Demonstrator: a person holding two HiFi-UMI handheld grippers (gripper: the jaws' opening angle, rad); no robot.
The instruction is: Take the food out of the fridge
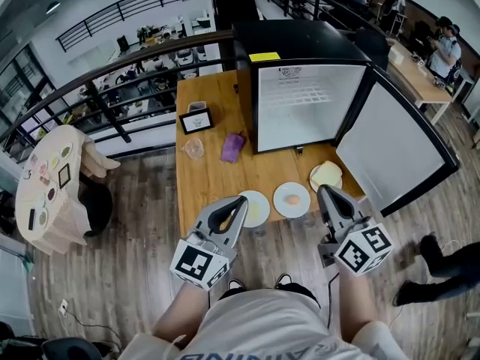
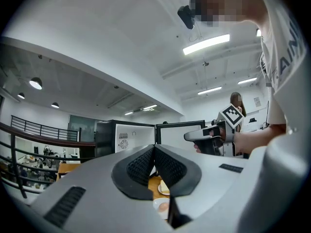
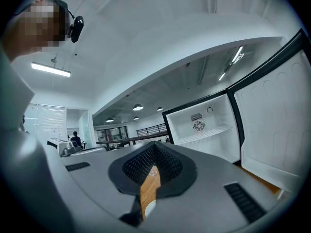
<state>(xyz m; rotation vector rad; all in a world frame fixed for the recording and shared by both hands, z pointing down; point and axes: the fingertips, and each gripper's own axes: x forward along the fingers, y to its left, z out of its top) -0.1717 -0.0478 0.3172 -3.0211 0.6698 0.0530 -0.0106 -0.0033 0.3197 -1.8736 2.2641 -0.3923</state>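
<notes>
Wooden table (image 1: 206, 178) carries the open, empty fridge (image 1: 300, 103); the food (image 1: 293, 199) sits on three plates (image 1: 280, 193) near the front edge. Both the left gripper (image 1: 238, 201) and right gripper (image 1: 325, 191) hover close by, jaws together, empty. A careless swing could sweep a plate off.

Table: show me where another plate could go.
Bare wood lies between the cup, the purple item and the front plates, and behind the framed card. The front edge is crowded with those plates.
</notes>
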